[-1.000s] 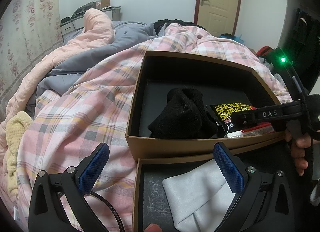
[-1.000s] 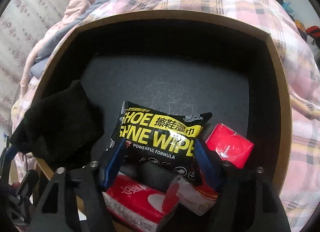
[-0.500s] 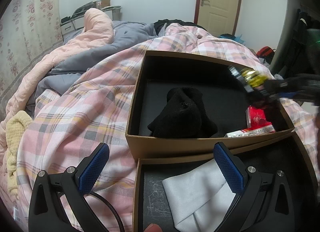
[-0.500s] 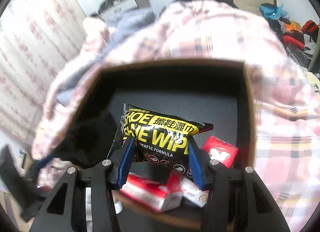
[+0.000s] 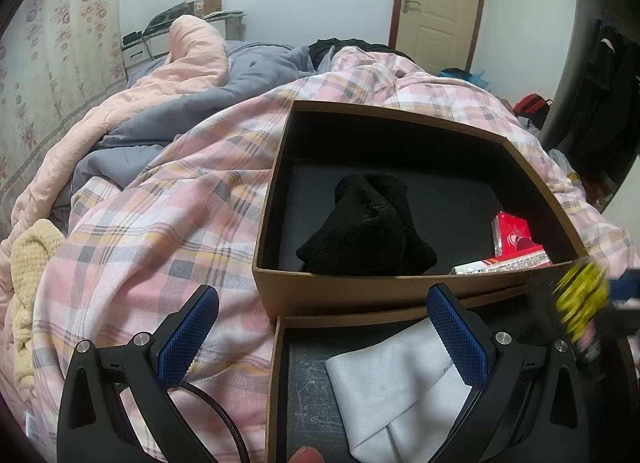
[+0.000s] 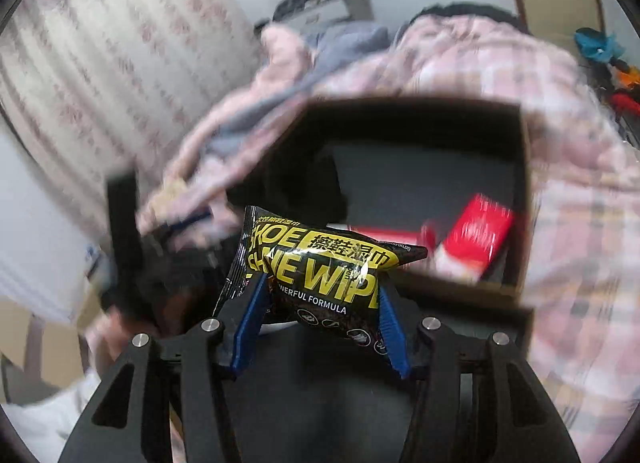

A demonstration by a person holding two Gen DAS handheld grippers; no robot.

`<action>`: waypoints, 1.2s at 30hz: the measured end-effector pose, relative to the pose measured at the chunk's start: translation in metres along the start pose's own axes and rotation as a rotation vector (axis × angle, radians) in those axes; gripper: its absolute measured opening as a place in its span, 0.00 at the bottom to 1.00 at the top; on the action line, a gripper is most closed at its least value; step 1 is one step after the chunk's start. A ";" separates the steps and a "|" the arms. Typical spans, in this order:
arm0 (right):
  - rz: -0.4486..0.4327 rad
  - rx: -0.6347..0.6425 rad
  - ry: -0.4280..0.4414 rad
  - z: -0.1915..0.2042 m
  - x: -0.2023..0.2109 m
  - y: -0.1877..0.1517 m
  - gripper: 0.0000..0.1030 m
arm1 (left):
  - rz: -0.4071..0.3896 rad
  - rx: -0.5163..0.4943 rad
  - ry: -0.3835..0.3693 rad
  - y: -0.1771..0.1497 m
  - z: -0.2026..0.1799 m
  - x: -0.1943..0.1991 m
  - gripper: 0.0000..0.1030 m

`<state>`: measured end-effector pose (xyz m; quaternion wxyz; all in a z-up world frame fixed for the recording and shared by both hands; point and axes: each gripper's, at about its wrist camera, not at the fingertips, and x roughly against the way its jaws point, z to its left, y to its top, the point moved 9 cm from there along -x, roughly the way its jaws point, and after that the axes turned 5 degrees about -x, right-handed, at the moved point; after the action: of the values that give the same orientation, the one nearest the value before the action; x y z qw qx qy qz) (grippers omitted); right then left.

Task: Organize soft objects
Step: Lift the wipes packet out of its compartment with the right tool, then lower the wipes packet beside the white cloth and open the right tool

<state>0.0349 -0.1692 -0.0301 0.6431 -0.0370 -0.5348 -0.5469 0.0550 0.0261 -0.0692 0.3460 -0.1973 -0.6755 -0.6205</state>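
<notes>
The right tool (image 6: 320, 299) clamps a black-and-yellow shoe wipes packet (image 6: 320, 263), lifted clear above the near tray; its jaws have just been closing on it. Only the left wrist view shows the left tool (image 5: 320, 331) spread wide and empty, the black sock (image 5: 368, 235) in the far cardboard box (image 5: 360, 287), and the grey cloth (image 5: 400, 375) in the near tray (image 5: 280, 383).

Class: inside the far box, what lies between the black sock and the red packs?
Nothing: bare dark floor separates the sock from the red packs, in the left wrist view.
</notes>
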 end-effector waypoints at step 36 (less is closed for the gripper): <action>-0.336 -0.084 -0.103 -0.049 0.043 0.031 0.93 | -0.004 0.026 0.008 0.000 0.009 0.000 1.00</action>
<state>0.0820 -0.2161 -0.0029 0.5123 -0.0020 -0.5422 -0.6660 0.0527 0.0347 -0.0689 0.3501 -0.1890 -0.6826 -0.6130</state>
